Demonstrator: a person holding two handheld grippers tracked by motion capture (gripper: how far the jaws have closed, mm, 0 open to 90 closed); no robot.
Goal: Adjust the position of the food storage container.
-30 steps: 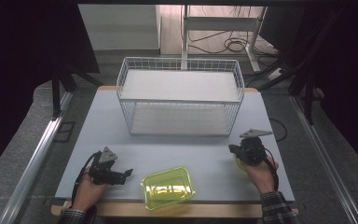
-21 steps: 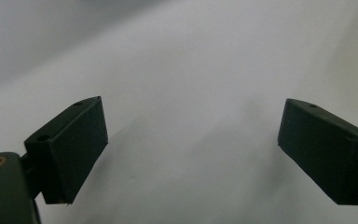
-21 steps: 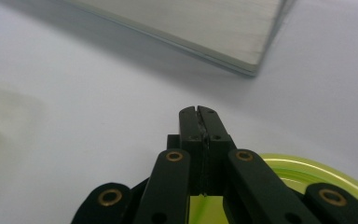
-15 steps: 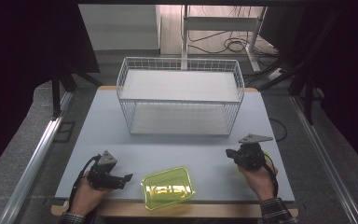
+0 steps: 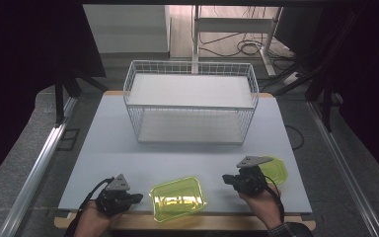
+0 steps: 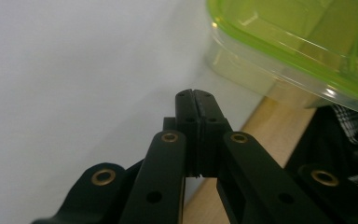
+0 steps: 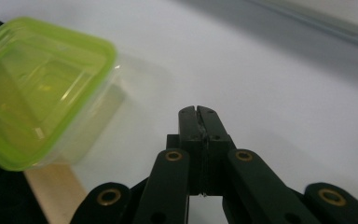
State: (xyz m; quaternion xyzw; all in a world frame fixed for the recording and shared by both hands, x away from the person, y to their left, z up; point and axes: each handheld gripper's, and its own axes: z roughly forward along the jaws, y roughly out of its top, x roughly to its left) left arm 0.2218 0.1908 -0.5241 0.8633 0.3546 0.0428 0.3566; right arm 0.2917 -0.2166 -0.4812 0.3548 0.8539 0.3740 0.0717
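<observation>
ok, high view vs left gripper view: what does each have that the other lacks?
High view alone: the wire basket at the back of the table, a second green container behind the right tongs, and both hands. Left gripper view alone: a close look at the left tongs, jaws pressed together with nothing between them. Both: the green container at the front edge and the pale table.

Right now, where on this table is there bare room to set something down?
The widest bare patch is the grey table top between the wire basket and the near edge, mostly on the left. The basket's floor is bare too. It is crowded near the front: green container, left gripper, right gripper, green lid.
</observation>
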